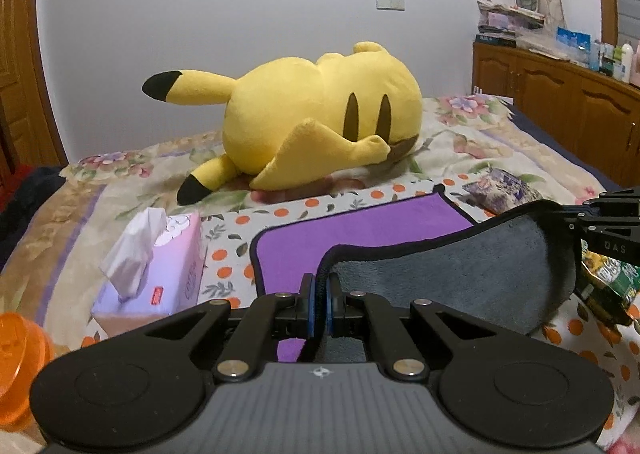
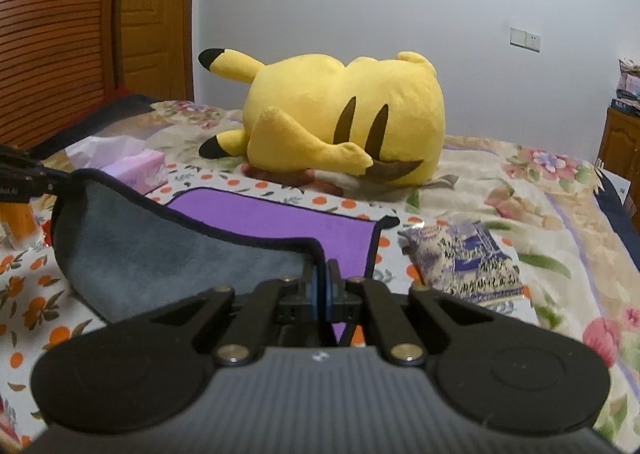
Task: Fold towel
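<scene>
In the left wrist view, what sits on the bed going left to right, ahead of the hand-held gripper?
Orange container → tissue box → towel, pinched in the left hand-held gripper → purple packet → right hand-held gripper clamping the towel's other corner.

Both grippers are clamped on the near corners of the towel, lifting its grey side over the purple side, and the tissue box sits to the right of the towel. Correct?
Not quite. The left wrist view shows the tissue box left of the towel. The rest holds: left gripper and right gripper each pinch a corner.
</scene>
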`<state>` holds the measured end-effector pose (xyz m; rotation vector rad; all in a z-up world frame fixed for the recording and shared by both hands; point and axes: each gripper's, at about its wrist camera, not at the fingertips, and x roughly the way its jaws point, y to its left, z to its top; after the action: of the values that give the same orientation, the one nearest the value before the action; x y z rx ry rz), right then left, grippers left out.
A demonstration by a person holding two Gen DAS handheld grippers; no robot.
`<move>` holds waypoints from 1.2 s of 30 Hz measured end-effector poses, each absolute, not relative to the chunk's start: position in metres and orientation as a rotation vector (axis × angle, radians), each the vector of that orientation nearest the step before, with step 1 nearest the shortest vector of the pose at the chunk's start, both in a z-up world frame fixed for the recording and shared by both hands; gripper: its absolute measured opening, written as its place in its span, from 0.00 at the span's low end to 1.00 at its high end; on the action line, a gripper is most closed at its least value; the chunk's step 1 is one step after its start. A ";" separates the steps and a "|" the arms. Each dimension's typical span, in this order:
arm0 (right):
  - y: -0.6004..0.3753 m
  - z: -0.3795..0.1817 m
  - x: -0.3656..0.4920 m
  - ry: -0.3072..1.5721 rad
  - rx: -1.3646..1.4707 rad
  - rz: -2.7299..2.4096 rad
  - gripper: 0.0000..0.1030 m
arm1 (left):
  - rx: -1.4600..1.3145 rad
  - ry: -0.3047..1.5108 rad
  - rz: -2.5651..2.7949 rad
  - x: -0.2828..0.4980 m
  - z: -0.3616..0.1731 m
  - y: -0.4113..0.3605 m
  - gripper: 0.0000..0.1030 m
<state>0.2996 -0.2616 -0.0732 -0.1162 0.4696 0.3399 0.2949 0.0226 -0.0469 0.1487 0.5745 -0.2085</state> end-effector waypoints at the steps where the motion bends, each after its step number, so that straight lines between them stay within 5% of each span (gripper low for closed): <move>1: -0.261 -0.072 0.301 0.465 -0.120 0.339 0.04 | 0.144 0.573 -0.202 0.297 -0.046 0.023 0.06; 36: -0.239 -0.059 0.390 0.419 -0.151 0.273 0.04 | 0.170 0.501 -0.102 0.386 -0.033 0.018 0.06</move>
<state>0.3899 -0.2392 -0.0585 -0.1513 0.4191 0.2726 0.3864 0.0180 -0.0325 0.1701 0.5012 -0.1023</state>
